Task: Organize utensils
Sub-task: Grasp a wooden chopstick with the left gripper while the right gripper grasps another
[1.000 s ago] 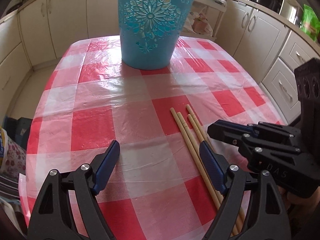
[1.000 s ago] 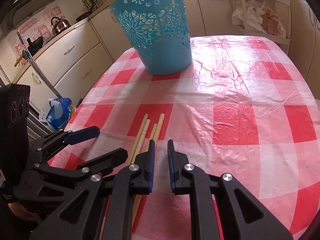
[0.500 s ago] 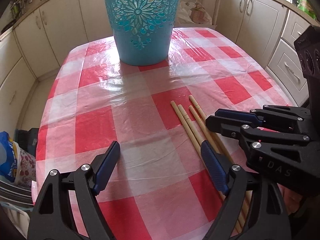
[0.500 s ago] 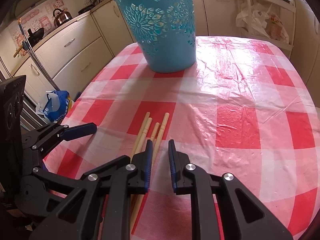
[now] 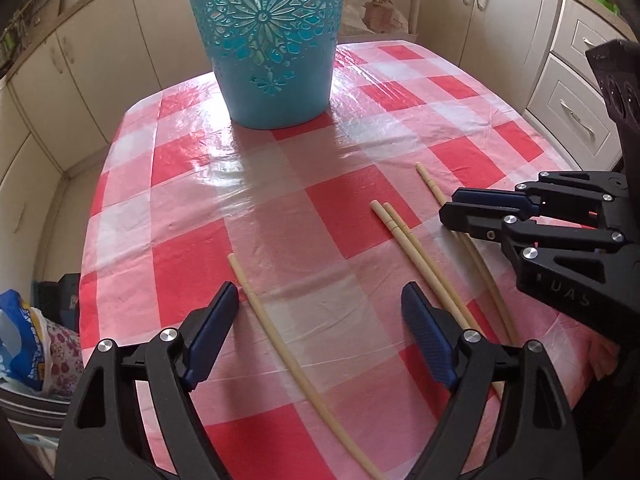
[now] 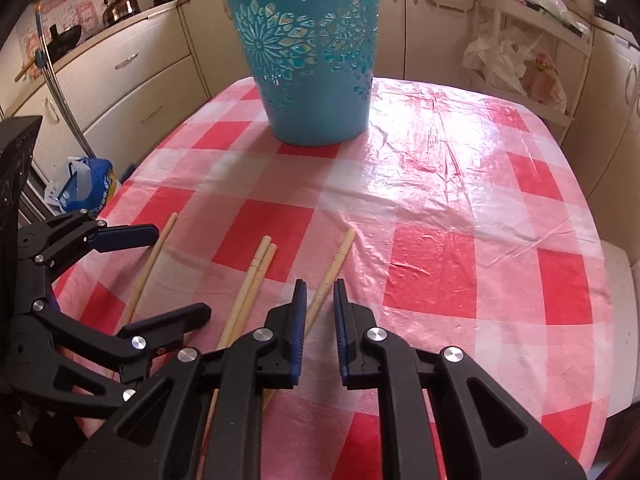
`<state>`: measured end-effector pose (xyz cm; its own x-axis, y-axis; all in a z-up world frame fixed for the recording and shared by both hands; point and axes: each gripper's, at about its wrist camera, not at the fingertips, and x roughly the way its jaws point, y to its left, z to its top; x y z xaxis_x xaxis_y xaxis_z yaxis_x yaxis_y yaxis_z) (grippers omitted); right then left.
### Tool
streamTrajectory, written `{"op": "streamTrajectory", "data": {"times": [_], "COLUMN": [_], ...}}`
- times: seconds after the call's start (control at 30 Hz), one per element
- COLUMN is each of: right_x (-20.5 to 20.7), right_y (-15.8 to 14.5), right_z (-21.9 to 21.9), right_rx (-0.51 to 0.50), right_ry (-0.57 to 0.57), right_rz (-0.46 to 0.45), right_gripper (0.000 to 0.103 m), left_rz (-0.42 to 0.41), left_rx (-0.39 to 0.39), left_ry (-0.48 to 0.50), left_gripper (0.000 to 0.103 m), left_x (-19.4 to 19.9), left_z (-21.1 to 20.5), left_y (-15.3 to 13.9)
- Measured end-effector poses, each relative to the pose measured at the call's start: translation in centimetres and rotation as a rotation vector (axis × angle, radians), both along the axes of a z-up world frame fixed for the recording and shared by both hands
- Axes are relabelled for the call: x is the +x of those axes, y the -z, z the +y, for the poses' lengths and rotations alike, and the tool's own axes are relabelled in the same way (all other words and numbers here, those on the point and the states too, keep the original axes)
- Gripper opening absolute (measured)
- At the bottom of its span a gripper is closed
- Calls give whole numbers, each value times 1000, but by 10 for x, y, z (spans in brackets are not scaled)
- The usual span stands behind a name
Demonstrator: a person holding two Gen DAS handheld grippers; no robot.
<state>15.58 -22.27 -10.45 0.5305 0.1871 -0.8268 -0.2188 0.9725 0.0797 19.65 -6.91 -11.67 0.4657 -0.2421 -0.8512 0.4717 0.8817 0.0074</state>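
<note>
Four chopsticks lie loose on the checked tablecloth [image 5: 192, 184], none yet in the blue basket [image 5: 272, 40] standing well beyond them. The left gripper [image 5: 320, 312] hangs wide open astride the leftmost chopstick [image 5: 276, 332], gripping nothing. A touching pair [image 5: 416, 252] lies next. The right gripper [image 6: 320, 304], jaws narrow and closing, straddles the rightmost chopstick [image 6: 336, 264] unclamped. By my judgement everything remains to do.

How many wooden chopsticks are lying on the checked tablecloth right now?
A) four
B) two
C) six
A: the left wrist view shows one lone chopstick, a touching pair and a fourth running under the right gripper, all flat on the tablecloth.
</note>
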Motion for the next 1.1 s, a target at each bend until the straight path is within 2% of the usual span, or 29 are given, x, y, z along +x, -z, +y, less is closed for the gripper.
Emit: {"op": "streamTrajectory", "data": {"times": [0.07, 0.13, 0.2, 0.27, 0.37, 0.5, 0.67, 0.77, 0.8, 0.87, 0.93, 1.03, 1.1], "right_x": [-1, -2, -3, -3, -3, -3, -2, -3, -4, -4, -2, -1, -3], "right_y": [0, 0, 0, 0, 0, -1, -1, -1, -1, -2, -1, -1, -1], "right_z": [4, 8, 9, 8, 5, 4, -1, 0, 1, 2, 0, -3, 1], "right_rx": [-15, -24, -33, -30, -16, -7, 12, 7, -5, -24, -19, 3, 0], "right_ry": [-16, -37, -54, -54, -44, -39, -22, -36, -49, -63, -47, -31, -59], "right_rz": [-11, -14, -16, -15, -11, -10, -7, -7, -8, -9, -7, -2, -1], "right_gripper": [13, 13, 14, 13, 13, 13, 14, 14, 14, 14, 14, 14, 11], "left_rz": [-1, -19, -10, 10, 4, 1, -28, -78, -82, -65, -12, 84, 105], "left_rx": [-39, -79, -105, -129, -89, -31, 36, 119, 134, 158, 135, 83, 71], "left_ry": [27, 84, 136, 206, 298, 293, 285, 369, 394, 452, 445, 330, 235], "left_gripper": [79, 73, 72, 61, 56, 48, 48, 45, 41, 39, 38, 39, 29], "left_x": [1, 0, 2, 3, 3, 9, 15, 10, 9, 11, 19, 32, 37], "left_z": [4, 7, 10, 10, 6, 6, 6, -7, -9, -14, -13, -10, -8], "left_y": [-1, -1, -2, -4, -5, -7, -8, -9, -10, -12, -12, -11, -10]}}
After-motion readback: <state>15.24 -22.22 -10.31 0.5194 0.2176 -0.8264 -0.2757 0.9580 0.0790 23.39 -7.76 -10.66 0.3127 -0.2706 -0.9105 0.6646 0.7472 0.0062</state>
